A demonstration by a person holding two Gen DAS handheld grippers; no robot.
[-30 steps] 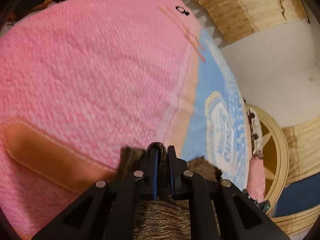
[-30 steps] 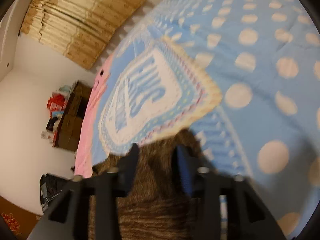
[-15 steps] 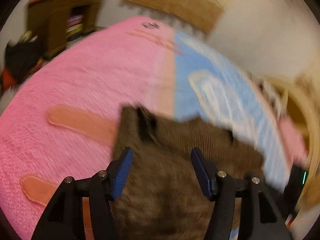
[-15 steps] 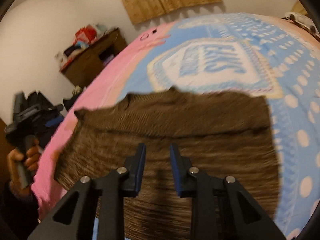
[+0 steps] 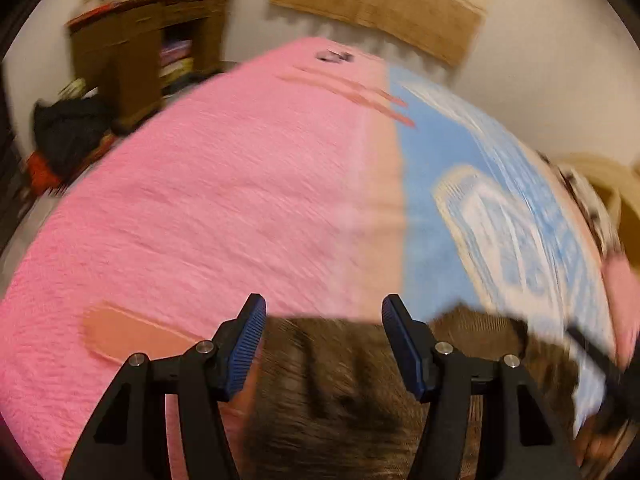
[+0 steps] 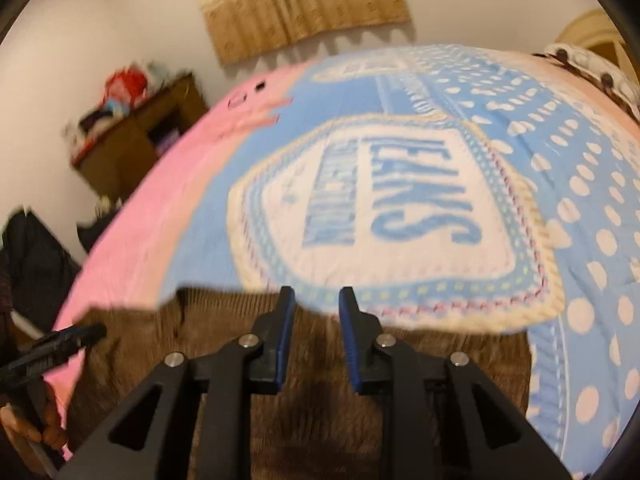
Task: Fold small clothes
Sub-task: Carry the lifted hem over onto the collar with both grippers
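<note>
Both tongs free above the brown knit!
Left tongs (image 5: 323, 346) spread wide, right tongs (image 6: 316, 338) parted too (narrower), while the brown garment (image 6: 320, 408) lies flat on the bed (image 6: 600, 184), gripped by neither.

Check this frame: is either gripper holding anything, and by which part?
Nothing is held. The left gripper and right gripper are both open above the brown garment.

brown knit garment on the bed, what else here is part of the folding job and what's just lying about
Part of the job:
brown knit garment
left gripper, open
right gripper, open
pink and blue blanket it lies on

Just lying about:
wooden cabinet
dark pile on the floor
curtain
</note>
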